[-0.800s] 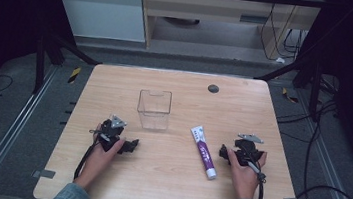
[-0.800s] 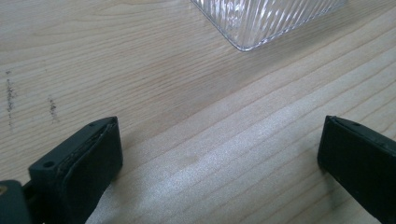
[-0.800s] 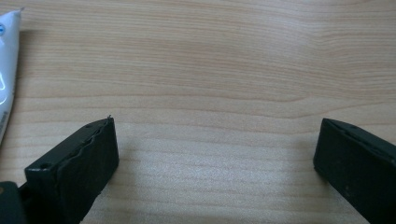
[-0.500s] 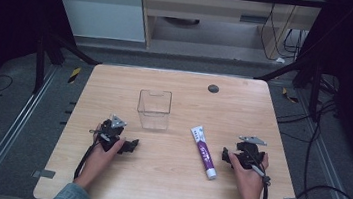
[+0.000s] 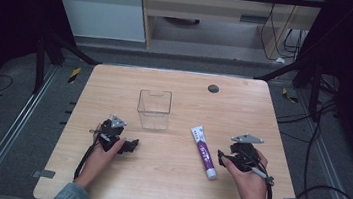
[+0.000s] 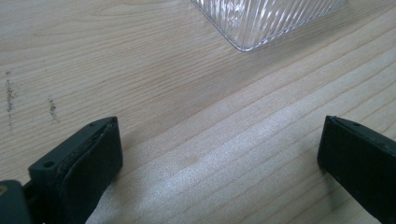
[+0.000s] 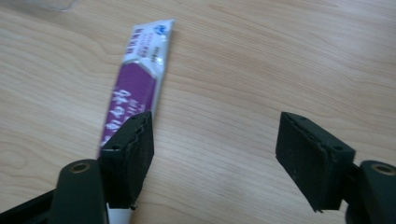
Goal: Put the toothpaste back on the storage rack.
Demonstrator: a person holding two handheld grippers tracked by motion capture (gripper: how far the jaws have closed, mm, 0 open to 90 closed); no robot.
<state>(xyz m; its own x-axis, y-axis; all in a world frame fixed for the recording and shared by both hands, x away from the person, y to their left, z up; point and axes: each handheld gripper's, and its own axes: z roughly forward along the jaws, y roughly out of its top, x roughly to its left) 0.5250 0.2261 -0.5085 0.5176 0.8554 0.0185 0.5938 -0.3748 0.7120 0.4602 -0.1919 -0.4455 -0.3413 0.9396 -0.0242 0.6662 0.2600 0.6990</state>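
A purple and white toothpaste tube [image 5: 204, 151] lies flat on the wooden table [image 5: 169, 189], right of centre. My right gripper [image 5: 225, 158] rests low just right of it, open, with bare wood between its jaws. In the right gripper view the tube [image 7: 137, 84] runs under that gripper's left jaw. A clear ribbed plastic box [image 5: 153, 109] stands upright at the table's middle. My left gripper [image 5: 129, 146] sits open in front of and to the left of the box. The box's corner [image 6: 261, 21] shows at the top of the left gripper view, beyond the open jaws.
A small dark round disc [image 5: 213, 88] lies near the table's far right. Dark frame legs [image 5: 49, 47] and floor cables [image 5: 322, 126] surround the table. The person's hands and denim sleeves [image 5: 70, 195] come in from the front edge.
My right gripper has shifted slightly left, closer to the toothpaste tube. The left gripper, box and tube stay where they were.
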